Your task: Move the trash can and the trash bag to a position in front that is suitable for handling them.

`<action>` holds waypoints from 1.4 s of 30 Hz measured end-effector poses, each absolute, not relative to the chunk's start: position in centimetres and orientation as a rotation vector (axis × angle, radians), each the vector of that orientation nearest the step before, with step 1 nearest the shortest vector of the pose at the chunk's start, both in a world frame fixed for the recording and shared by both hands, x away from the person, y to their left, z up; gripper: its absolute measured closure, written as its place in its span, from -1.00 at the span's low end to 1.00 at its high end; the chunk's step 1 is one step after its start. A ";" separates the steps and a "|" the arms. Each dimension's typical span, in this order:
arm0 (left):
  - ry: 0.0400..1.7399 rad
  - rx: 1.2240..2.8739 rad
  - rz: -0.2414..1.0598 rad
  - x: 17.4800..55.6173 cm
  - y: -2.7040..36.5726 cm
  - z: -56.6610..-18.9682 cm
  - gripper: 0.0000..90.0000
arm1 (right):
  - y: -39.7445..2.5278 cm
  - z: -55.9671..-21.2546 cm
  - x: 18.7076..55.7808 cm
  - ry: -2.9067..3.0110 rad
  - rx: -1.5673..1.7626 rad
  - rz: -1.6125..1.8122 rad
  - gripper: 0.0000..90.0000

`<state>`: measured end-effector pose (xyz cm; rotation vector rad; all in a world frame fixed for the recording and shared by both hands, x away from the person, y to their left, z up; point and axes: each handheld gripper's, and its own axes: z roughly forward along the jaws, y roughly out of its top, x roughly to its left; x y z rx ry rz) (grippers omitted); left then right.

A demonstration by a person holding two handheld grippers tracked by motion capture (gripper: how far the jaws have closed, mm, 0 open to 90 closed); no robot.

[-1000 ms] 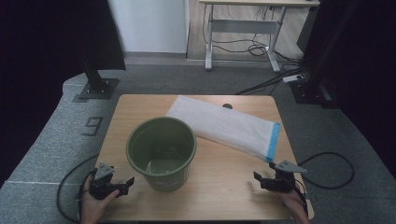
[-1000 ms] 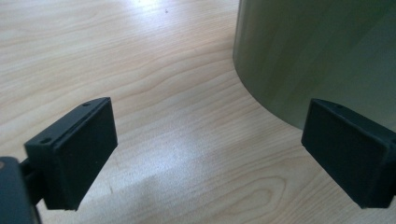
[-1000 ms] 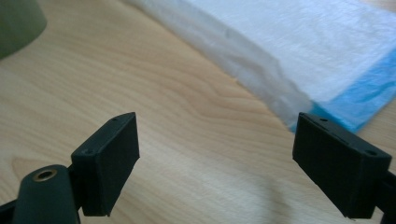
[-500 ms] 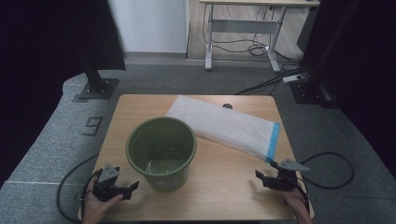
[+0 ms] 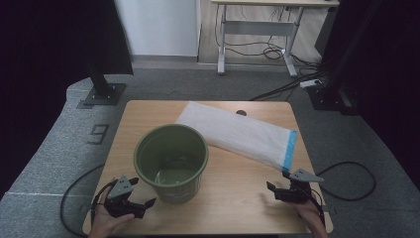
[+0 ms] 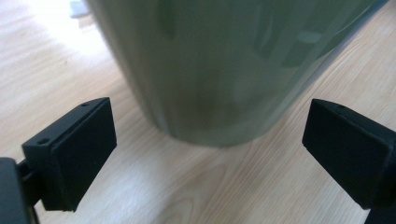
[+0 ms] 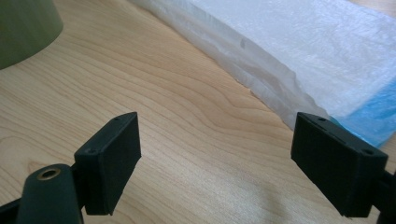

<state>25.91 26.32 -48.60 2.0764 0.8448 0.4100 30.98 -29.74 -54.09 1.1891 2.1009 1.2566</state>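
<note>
a: where is the green bucket (image 5: 171,162) sitting?

b: it is standing upright on the wooden table (image 5: 237,203), left of the middle, with its near wall just ahead of the left gripper (image 5: 141,204).

a: is that gripper gripping it?

b: no, its jaws are gaping wide and holding nothing; the bucket's base is showing between them, apart from both.

a: and the right gripper (image 5: 277,191)?

b: it is hovering low near the table's right front corner, jaws spread wide and empty, pointing toward the white bag (image 5: 237,133) with its blue end (image 5: 288,151), which is lying flat behind the bucket.
</note>
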 end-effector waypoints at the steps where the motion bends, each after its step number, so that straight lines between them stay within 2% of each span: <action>1: 0.845 2.076 0.410 25.9 26.3 -48.6 -0.93 | -29.7 -54.2 31.0 2.107 1.193 1.253 -0.66; 7: 0.819 2.079 0.403 26.7 25.2 -48.3 -0.88 | -28.2 -54.1 30.7 2.143 1.159 1.253 -0.66; 11: 0.805 2.103 0.397 27.3 24.6 -48.3 -0.92 | -27.7 -53.9 30.3 2.144 1.138 1.249 -0.65; 15: 0.778 2.112 0.366 28.5 24.4 -48.2 -0.94 | -28.0 -54.2 30.1 2.129 1.166 1.239 -0.62; 31: 0.758 2.178 0.400 32.1 20.3 -47.9 -0.92 | -28.7 -54.2 30.1 2.060 1.201 1.234 -0.53; 42: 0.759 2.210 0.426 34.3 16.2 -47.7 -0.79 | -29.3 -54.0 29.3 2.021 1.207 1.252 -0.52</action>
